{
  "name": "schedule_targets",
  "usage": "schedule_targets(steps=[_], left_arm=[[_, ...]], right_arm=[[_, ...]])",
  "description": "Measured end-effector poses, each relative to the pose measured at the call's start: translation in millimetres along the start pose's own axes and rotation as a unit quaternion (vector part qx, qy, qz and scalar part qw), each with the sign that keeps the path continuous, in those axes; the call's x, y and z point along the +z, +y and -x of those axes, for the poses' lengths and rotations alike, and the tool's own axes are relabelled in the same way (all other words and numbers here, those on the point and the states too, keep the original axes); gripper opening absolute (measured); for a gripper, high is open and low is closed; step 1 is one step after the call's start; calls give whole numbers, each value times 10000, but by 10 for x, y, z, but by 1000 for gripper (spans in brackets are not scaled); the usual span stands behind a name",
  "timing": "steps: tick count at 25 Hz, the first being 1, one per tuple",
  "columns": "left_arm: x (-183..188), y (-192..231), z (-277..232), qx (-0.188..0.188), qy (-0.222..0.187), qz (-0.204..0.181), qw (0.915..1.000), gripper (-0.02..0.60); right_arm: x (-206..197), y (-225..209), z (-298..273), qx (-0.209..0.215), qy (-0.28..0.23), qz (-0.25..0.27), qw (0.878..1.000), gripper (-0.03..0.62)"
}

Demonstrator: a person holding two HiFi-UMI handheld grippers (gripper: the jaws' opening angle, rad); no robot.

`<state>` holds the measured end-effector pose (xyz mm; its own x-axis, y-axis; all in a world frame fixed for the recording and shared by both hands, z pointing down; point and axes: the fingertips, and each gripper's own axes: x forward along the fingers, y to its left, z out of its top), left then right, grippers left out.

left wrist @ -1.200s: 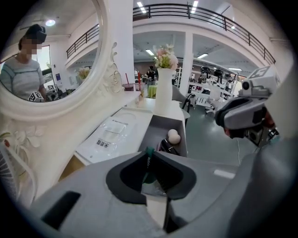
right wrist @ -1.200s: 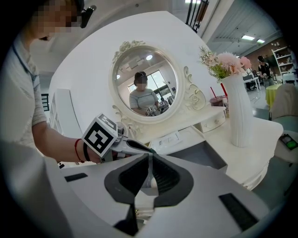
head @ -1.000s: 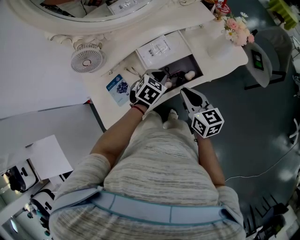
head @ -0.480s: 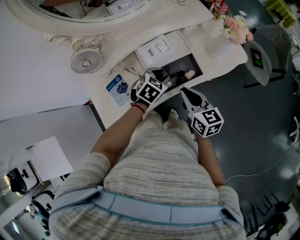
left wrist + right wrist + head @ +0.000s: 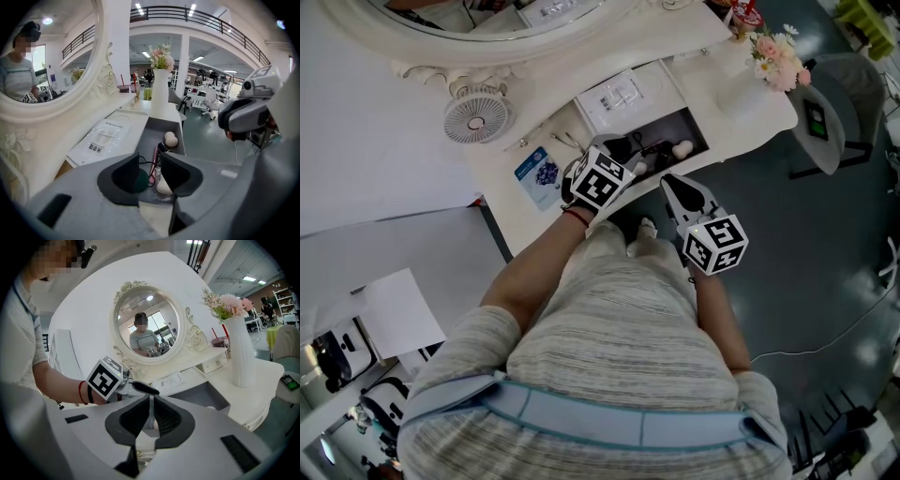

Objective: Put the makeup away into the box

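The left gripper [image 5: 150, 164], low centre of frame, has just spread its jaws empty above the box [image 5: 157, 133], where the makeup [image 5: 170, 139] lies, apparently stowed; the right gripper [image 5: 151, 408] is clenched on nothing.

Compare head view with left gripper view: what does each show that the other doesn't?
Head view only: small round white desk fan and blue printed card.
Left gripper view only: thin pink stick lying in the open grey drawer.
Both: that drawer, beige egg-shaped makeup sponge, white printed sachet, white vase of pink flowers.
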<state>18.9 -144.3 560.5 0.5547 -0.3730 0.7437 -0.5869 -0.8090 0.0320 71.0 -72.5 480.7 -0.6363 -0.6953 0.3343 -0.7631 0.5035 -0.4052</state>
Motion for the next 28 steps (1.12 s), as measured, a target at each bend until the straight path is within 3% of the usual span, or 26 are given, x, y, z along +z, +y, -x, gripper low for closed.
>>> schedule_targets(steps=[16,28], left_arm=[[-198,358,499,242,-293,77,9992,144],[-659,730,599,708,134,629,9954,144]], right_arm=[[3,127,-160,165,106,67,9998,11],[3,262,-385,318,227,110,9992,11]])
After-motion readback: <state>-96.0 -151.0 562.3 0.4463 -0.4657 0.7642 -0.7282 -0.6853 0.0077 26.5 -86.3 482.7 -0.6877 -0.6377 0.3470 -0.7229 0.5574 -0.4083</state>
